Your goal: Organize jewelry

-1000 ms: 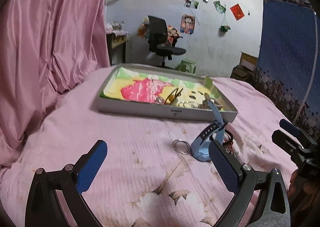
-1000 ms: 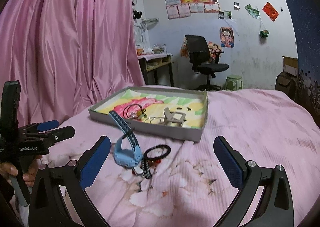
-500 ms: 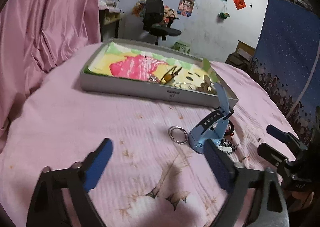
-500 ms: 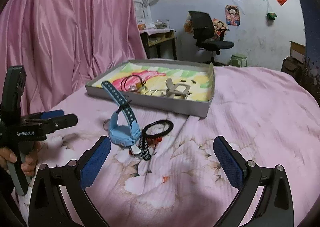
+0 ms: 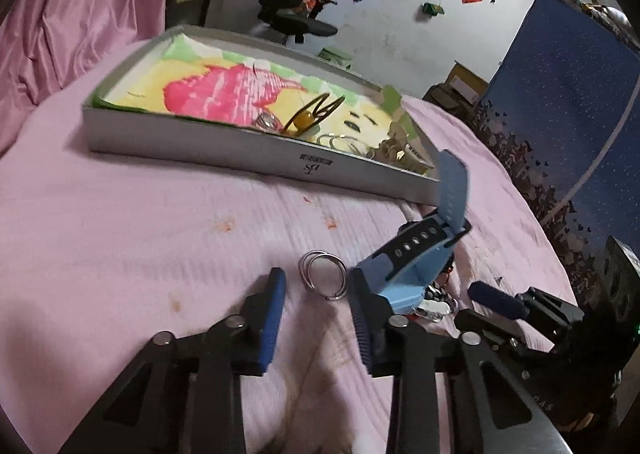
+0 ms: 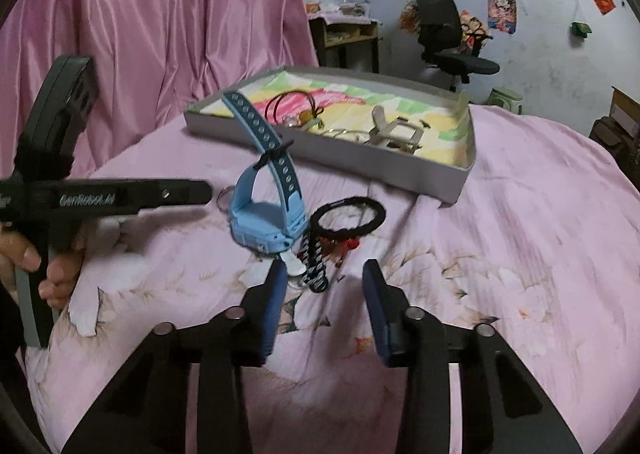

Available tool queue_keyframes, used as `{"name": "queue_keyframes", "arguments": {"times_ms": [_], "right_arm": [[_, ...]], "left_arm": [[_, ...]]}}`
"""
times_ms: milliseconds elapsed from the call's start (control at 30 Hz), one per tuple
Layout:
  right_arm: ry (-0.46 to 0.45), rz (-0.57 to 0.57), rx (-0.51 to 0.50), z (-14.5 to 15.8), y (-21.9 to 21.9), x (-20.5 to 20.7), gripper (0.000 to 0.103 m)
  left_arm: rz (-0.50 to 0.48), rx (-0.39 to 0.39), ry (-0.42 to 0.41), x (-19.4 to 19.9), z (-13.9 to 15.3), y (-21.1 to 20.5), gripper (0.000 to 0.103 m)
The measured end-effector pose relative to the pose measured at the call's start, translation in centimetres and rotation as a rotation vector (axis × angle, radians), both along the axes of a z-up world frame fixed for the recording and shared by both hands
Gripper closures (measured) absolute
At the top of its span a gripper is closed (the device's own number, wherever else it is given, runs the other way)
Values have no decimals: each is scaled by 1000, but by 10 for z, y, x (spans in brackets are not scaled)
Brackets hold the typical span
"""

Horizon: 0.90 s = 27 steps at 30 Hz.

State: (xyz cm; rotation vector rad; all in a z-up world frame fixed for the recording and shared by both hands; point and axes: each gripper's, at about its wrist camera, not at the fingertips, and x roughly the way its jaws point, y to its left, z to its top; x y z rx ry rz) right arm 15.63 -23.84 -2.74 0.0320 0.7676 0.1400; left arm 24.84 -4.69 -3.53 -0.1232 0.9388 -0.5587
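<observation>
Jewelry sits partly in the grey tray (image 5: 256,158) at the far side of the bed, partly loose on the pink bedspread (image 5: 120,238) in front of the tray's near right corner. Loose pieces: silver rings (image 5: 323,279), two or three overlapping hoops lying flat; blue watch (image 5: 416,262) just right of them, case on the cloth, strap arched up; black hair tie (image 6: 352,216) and a braided black-white cord (image 6: 314,266) beside the watch, small red bits between them, can't tell what those are. Inside tray: dark cord loop with amber bead (image 5: 305,119), thin silver bangles (image 5: 340,142), pale clip-like piece (image 6: 394,132) toward the tray's right end, all on a yellow-pink-green liner.

Left gripper (image 5: 318,294) low over the bedspread, jaws apart with a moderate gap, silver rings lying just ahead between the two blue pads, not touched; right pad close against the watch case, contact unclear. Right gripper (image 6: 324,282) also low, jaws apart, nothing between them, tips just short of the braided cord and a white tab by the watch. Person's hand (image 6: 36,266) holds the left gripper handle at left edge of right wrist view.

Background: pink curtain (image 6: 160,14), black office chair (image 6: 444,38), posters on white wall
</observation>
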Motion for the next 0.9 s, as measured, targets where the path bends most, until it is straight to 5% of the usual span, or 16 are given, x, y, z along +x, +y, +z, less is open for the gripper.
{"name": "queue_keyframes", "arguments": {"times_ms": [100,433,567,900], "right_arm": [[25,5,-2,-5,1,3,79],[79,18,-36,-14,11,16,80],[91,22,-32,-14,13,22,82],[84,16,-19,-12,11,17,88]], "left_arm": [[1,7,28,9,-5,-4,79],[-14,10,83,24,-18,-9,80],[-13,11,92,26,-22,-8,95],[-11,-79,104,25,-22,2,98]]}}
